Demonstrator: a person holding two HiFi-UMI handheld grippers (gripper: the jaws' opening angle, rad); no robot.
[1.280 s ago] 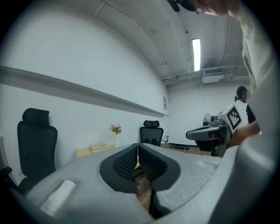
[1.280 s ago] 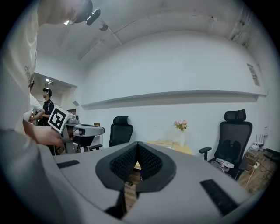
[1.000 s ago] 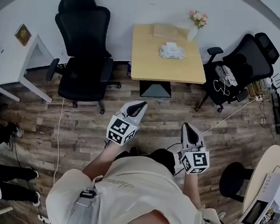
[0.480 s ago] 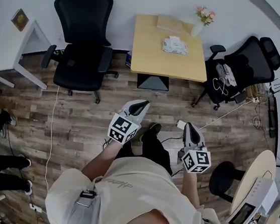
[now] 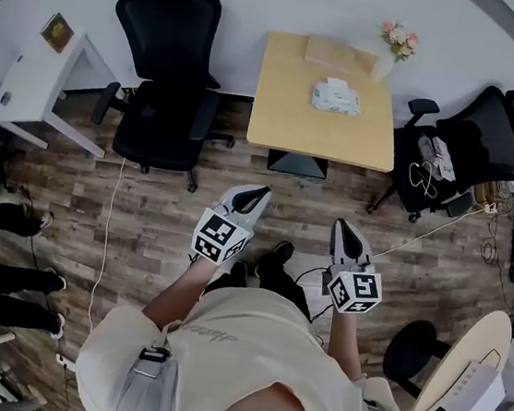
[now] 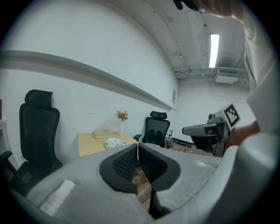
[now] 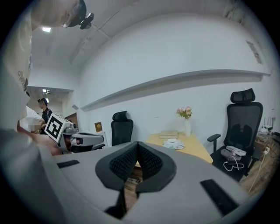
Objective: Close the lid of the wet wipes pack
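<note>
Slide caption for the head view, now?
Person stands short of table with wet wipes pack; left gripper and right gripper shut.

The wet wipes pack [image 5: 335,96] lies on the worktop [image 5: 291,120], right of its middle. Behind it at the far edge lies a book [image 5: 331,53], and a flower vase [image 5: 384,65] stands at the far right corner. One chair [image 5: 163,95] stands left of the worktop, another chair [image 5: 474,143] stands right.

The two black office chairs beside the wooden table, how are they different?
In the head view, the left chair has a bare seat, while the right chair carries a white cable and other small things on its seat. The left chair stands with its back to the wall, while the right chair is turned at an angle, its seat toward the table. Both are black and high-backed, with headrests and armrests.
</note>
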